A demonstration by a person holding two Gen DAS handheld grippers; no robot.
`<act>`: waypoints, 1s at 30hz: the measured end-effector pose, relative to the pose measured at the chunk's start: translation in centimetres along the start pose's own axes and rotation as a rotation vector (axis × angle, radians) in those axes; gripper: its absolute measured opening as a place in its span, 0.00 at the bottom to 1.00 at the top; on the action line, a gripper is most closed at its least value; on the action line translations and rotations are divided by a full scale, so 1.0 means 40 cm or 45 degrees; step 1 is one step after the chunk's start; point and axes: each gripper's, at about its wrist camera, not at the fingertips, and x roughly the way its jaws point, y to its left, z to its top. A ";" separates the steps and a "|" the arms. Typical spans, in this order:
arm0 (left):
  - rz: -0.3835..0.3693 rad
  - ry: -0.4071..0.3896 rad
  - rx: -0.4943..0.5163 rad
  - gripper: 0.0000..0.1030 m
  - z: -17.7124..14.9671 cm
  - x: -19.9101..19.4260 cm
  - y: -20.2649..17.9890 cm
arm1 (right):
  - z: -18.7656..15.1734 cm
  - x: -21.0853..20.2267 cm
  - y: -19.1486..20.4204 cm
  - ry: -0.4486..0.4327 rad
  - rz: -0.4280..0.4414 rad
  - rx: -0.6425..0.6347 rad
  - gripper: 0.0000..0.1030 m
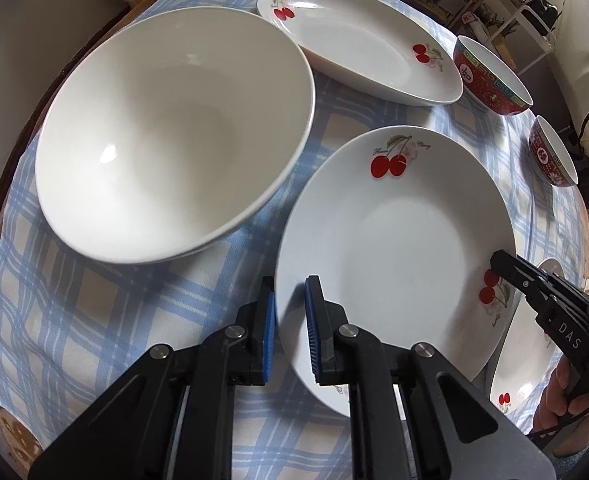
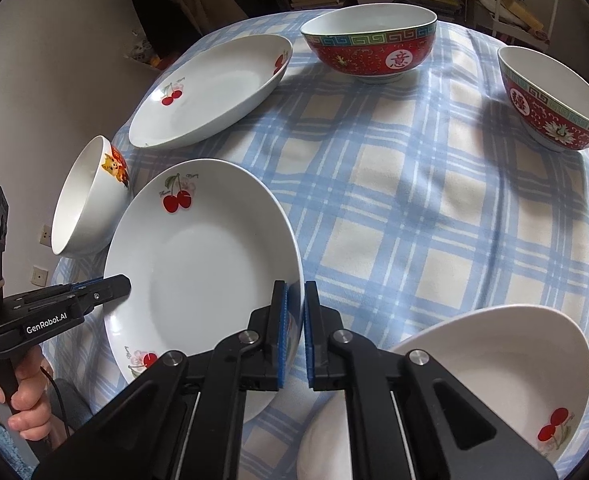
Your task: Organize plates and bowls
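Both claws clamped on cherry plate (image 1: 394, 240) rims

L claw (image 1: 290, 316) pinching near-left rim, R claw (image 2: 295, 320) opposite rim; plate round, slightly tilted, cherries far side; white bowl (image 1: 166, 132) just left, open cloth (image 2: 414, 200) right of R claw

I read "GenRobot.AI" in white on the black left claw (image 2: 124, 284); "DAS" on the black right claw (image 1: 494, 261). Red porcelain bowl (image 2: 370, 46) bears "意".
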 end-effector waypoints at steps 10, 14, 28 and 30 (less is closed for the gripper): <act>0.031 -0.052 0.085 0.12 0.002 -0.055 -0.045 | -0.001 -0.039 -0.010 -0.015 0.014 0.015 0.09; 0.015 -0.057 0.104 0.12 -0.002 -0.074 -0.063 | -0.002 -0.078 -0.024 -0.042 0.008 0.020 0.08; -0.037 -0.048 0.214 0.12 -0.040 -0.108 -0.249 | -0.051 -0.230 -0.145 -0.062 -0.096 0.095 0.08; -0.045 -0.037 0.222 0.12 -0.049 -0.107 -0.280 | -0.058 -0.249 -0.166 -0.065 -0.118 0.094 0.08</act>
